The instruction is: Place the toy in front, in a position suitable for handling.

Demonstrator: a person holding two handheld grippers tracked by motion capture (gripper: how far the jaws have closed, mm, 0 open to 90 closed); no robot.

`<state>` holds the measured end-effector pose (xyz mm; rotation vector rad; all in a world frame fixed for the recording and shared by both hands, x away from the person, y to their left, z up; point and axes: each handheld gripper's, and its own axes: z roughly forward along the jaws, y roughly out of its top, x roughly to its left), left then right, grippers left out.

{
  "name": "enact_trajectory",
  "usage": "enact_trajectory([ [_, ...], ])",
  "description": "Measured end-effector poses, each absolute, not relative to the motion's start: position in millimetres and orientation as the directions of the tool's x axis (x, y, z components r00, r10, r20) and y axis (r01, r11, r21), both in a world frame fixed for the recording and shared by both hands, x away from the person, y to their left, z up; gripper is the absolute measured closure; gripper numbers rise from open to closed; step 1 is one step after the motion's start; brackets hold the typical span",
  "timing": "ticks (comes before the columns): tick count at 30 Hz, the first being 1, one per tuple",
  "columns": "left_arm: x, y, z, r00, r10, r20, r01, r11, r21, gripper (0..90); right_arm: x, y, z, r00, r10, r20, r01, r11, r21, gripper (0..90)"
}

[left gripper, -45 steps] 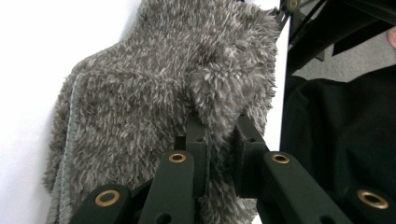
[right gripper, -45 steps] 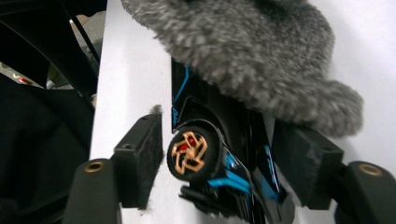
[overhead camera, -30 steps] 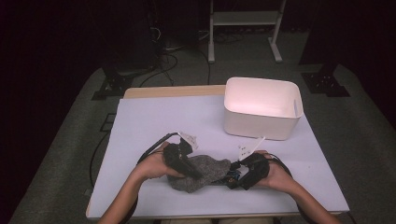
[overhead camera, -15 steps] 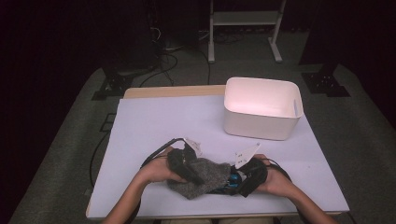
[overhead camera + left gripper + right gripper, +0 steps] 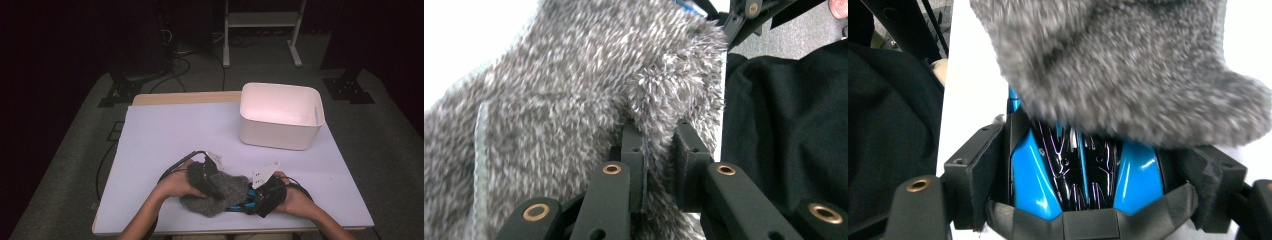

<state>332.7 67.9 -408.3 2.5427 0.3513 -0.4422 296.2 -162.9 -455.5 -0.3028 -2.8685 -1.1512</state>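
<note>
Near the table's (image 5: 165,130) front edge lies one grey fuzzy sock (image 5: 220,197). One left gripper (image 5: 659,165) pinches its fabric; one right gripper (image 5: 1098,175) clamps one blue-black object (image 5: 1088,170). One white bin (image 5: 281,116) stands far right.

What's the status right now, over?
Left tongs pinching grey fuzzy cloth. Right tongs clamped on blue-black object, cloth draped over it. White bin untouched.

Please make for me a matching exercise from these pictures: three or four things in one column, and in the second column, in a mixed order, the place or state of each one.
Things:
1. left gripper
2. right gripper
3. white bin
4. grey fuzzy cloth

Places or states:
a. stands at the far right of the table
b. jaws closed on a fold of fuzzy cloth
c. lies between the two hands
d. jaws around a blue and black object

Pairs: 1-b, 2-d, 3-a, 4-c
</note>
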Motion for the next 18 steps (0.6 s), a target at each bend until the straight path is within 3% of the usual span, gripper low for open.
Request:
enact_trajectory([
  [12,328.2,33.4,-399.5,0.935,0.089,-0.342,0.256,-0.838,0.481,77.6,296.6,-164.2,-458.0,-0.981,0.16,0.111,0.191,0.687,0.701,20.9],
  [14,327.8,32.5,-398.5,0.938,0.088,-0.335,0.254,-0.833,0.491,74.0,296.4,-164.5,-458.2,-0.981,0.16,0.113,0.193,0.685,0.703,21.0],
  [16,327.4,32.5,-397.2,0.944,0.105,-0.312,0.26,-0.818,0.513,61.5,296.3,-164.8,-458.3,-0.981,0.161,0.111,0.192,0.683,0.704,21.0],
  [18,327.7,30.3,-398.6,0.947,0.13,-0.292,0.269,-0.818,0.509,57.6,296.3,-164.7,-458.3,-0.981,0.16,0.112,0.192,0.683,0.705,21.1],
])
